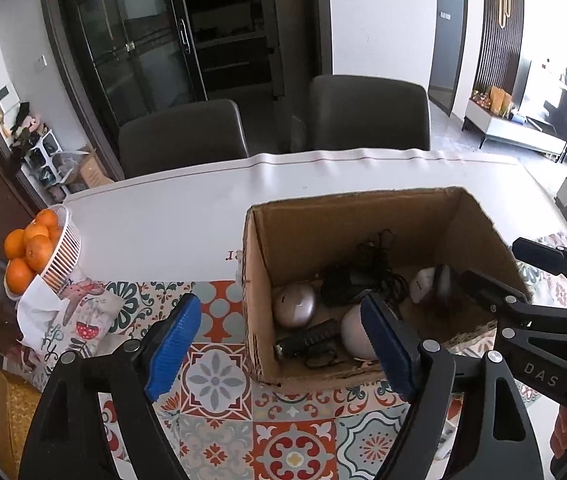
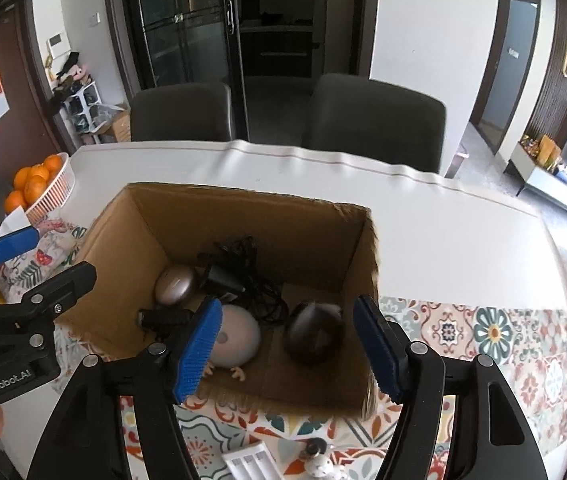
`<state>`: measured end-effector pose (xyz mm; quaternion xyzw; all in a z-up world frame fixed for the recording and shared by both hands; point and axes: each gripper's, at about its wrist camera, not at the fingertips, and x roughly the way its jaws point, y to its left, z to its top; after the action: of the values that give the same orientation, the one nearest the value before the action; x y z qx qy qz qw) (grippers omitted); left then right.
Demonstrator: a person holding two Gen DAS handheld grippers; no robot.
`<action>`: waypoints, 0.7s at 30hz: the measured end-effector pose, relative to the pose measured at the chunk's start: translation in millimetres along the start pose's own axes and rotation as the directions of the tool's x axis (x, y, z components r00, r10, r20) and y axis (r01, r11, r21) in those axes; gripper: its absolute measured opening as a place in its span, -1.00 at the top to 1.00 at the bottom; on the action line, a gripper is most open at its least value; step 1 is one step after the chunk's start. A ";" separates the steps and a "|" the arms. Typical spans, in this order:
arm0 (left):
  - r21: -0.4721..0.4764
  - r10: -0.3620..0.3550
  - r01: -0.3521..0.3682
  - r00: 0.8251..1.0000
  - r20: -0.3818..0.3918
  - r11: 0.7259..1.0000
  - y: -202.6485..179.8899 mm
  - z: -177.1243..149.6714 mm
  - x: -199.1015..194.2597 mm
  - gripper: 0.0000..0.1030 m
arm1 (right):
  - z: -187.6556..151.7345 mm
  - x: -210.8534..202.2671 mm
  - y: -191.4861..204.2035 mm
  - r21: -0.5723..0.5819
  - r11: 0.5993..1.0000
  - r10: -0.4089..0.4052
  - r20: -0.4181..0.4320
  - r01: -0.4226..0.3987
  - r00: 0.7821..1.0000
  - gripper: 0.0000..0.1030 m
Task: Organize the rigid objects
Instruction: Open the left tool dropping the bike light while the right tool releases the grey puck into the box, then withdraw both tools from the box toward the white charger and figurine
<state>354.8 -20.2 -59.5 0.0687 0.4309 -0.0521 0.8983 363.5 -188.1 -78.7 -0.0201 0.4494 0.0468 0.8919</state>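
Observation:
An open cardboard box [image 1: 363, 216] [image 2: 243, 216] stands on the table. Inside lie a silver oval case [image 1: 294, 305] [image 2: 175, 284], a black charger with tangled cable [image 1: 363, 276] [image 2: 243, 280], a black flashlight [image 1: 307, 340] [image 2: 163, 317], a white round object [image 1: 353, 338] [image 2: 237, 340] and a dark round object [image 2: 313, 334]. My left gripper [image 1: 283, 344] is open and empty over the box's near left wall. My right gripper [image 2: 287, 350] is open and empty above the box's near side; it also shows in the left wrist view [image 1: 523, 280].
A white basket of oranges [image 1: 59, 252] [image 2: 49, 188] sits at the table's left edge beside a patterned cloth [image 1: 79, 320]. A patterned mat [image 1: 283, 432] covers the near table. A white tray [image 2: 249, 464] and a small spotted figure [image 2: 317, 462] lie in front of the box. Two dark chairs [image 2: 375, 128] stand behind the table.

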 end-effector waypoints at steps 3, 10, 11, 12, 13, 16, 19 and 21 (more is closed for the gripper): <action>0.003 -0.011 0.011 1.000 0.021 1.000 -3.9 -3.0 -9.1 -0.74 | -4.4 -13.3 -2.0 0.012 1.000 -0.020 0.017 0.020 1.000 -0.36; 0.044 -0.032 0.029 0.997 0.064 0.999 -17.0 -13.0 -29.5 -0.78 | -21.6 -43.9 -13.3 0.075 0.995 -0.067 0.053 0.063 0.996 -0.40; 0.052 -0.030 0.026 0.997 0.072 0.998 -19.9 -14.1 -32.4 -0.80 | -25.5 -48.5 -14.8 0.086 0.994 -0.077 0.058 0.071 0.995 -0.40; 0.061 -0.029 0.024 0.996 0.082 0.998 -22.5 -15.8 -35.8 -0.83 | -29.0 -52.9 -16.5 0.097 0.992 -0.083 0.062 0.077 0.995 -0.40; 0.070 -0.029 0.023 0.995 0.092 0.997 -25.1 -17.4 -39.7 -0.84 | -31.5 -55.8 -18.0 0.104 0.991 -0.087 0.065 0.080 0.994 -0.41; 0.091 -0.032 0.022 0.992 0.119 0.996 -32.5 -22.7 -50.3 -0.85 | -41.1 -66.6 -22.5 0.127 0.988 -0.099 0.078 0.089 0.992 -0.42; 0.105 -0.039 0.024 0.990 0.136 0.994 -39.3 -28.6 -58.3 -0.87 | -51.6 -77.0 -26.7 0.149 0.985 -0.104 0.088 0.090 0.991 -0.44; 0.114 -0.046 0.030 0.989 0.141 0.993 -44.5 -32.4 -62.2 -0.87 | -59.7 -83.9 -30.5 0.166 0.982 -0.108 0.094 0.091 0.990 -0.45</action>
<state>284.4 -56.4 -34.4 0.1068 0.3626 -0.0981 0.9206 269.2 -228.7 -47.0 0.0323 0.4037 -0.0334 0.9137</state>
